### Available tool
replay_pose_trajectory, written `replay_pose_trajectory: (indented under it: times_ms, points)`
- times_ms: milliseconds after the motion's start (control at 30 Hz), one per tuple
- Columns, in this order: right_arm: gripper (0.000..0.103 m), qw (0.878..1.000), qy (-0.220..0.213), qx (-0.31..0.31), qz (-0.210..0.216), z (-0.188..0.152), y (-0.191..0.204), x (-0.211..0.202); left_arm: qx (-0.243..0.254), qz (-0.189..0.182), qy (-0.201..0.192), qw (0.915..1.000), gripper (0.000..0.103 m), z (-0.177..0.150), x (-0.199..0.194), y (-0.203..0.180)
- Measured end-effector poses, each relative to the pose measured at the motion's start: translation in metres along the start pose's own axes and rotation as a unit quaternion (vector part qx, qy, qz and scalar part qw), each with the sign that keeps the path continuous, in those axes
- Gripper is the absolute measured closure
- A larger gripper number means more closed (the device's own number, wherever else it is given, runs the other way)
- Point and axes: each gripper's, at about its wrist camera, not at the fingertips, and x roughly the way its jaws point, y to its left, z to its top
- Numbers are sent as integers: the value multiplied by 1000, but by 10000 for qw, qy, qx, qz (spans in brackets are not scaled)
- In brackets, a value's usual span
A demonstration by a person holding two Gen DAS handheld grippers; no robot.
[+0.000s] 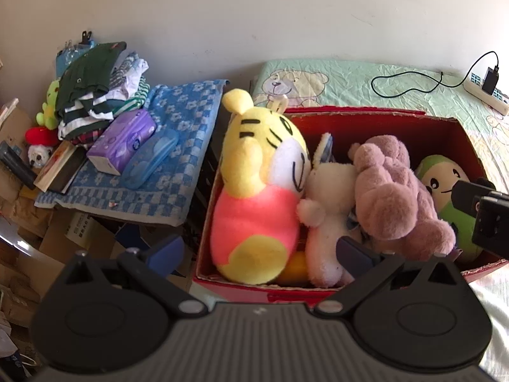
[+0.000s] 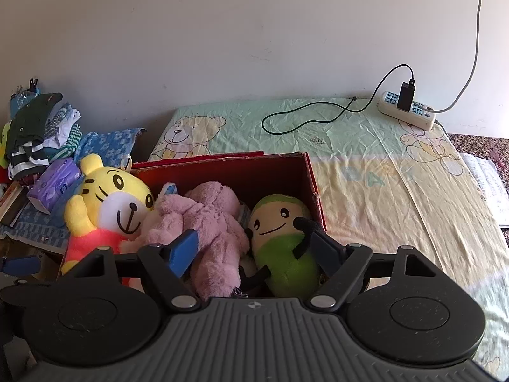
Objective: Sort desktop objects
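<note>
left gripper (image 1: 259, 251) wide apart, holding nothing | right gripper (image 2: 254, 248) same | risk: packed red cardboard box (image 2: 313, 187), big yellow tiger plush toy (image 2: 111, 203) may tumble out

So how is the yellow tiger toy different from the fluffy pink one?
The yellow tiger toy sits upright showing its smiling face; the fluffy pink toy lies flopped over with no face showing. The tiger is smooth, with black stripes and a red body; the pink toy is shaggy and one colour. Both are in the red box.

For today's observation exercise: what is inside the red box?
The red box holds a yellow tiger plush, white plush, pink plush and green plush. Anything beneath them is covered.
</note>
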Motion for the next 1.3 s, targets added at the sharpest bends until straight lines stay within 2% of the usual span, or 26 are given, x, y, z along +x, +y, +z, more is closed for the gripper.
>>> replay_pose_trajectory:
  times_ms: [333, 467, 600, 1300]
  points:
    - [23, 10000, -11, -32, -42, 0, 8, -1, -17, -217, 71, 9997, 1, 3, 5, 9]
    - [23, 10000, 82, -42, -18, 4, 10, 2, -103, -516, 157, 9985, 1, 7, 6, 15]
    - [22, 9999, 72, -75, -45, 7, 13, 2, 21, -432, 79, 9990, 1, 9, 4, 9]
    - [20, 9996, 206, -58, -194, 16, 8, 14, 97, -635, 159, 9978, 1, 21, 21, 3]
